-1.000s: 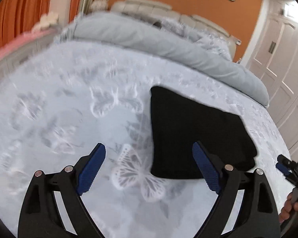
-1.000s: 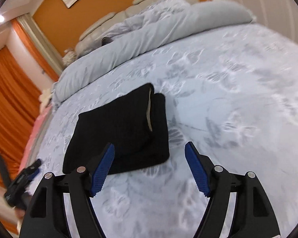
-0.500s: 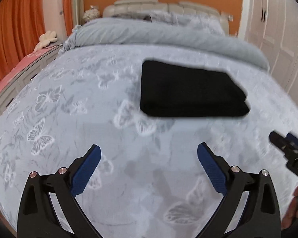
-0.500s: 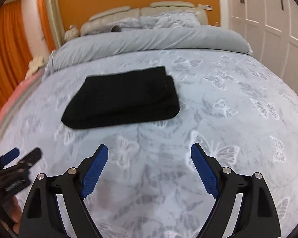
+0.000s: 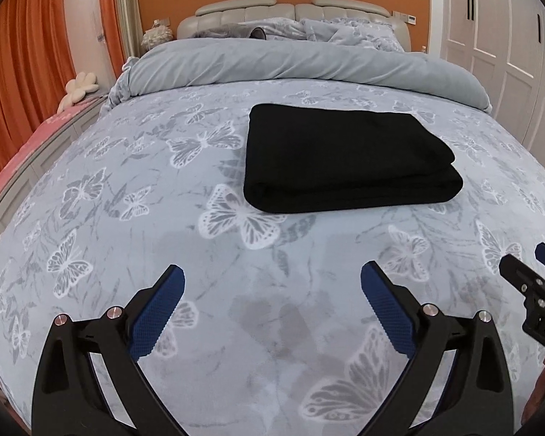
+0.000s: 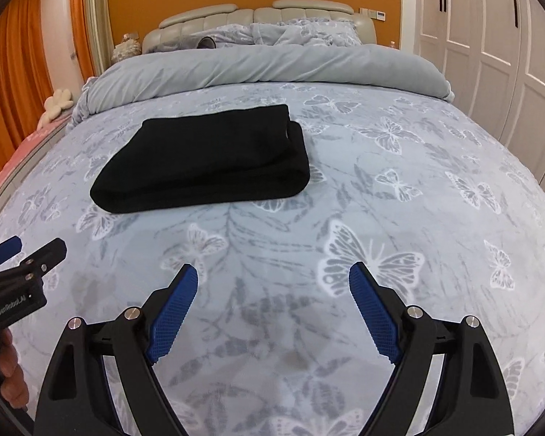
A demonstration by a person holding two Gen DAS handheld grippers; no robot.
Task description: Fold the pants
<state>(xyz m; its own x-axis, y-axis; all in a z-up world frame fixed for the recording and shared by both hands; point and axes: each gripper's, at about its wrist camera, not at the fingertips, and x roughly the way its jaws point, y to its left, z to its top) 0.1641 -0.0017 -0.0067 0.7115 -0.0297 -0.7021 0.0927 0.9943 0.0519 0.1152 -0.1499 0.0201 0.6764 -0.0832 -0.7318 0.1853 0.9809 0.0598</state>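
I hold both tools, left tool (image 5: 270,283) and right tool (image 6: 272,281), spread wide and empty; bumping the bed (image 5: 91,189) could loosen the folded pants (image 5: 345,161).

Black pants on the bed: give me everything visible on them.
The black pants lie folded into a compact, roughly rectangular bundle of stacked layers, with rounded fold edges facing the cameras. The fabric looks soft, thick and matte. They rest flat on the butterfly-print bedspread, below the rolled grey duvet. Neither gripper touches them.
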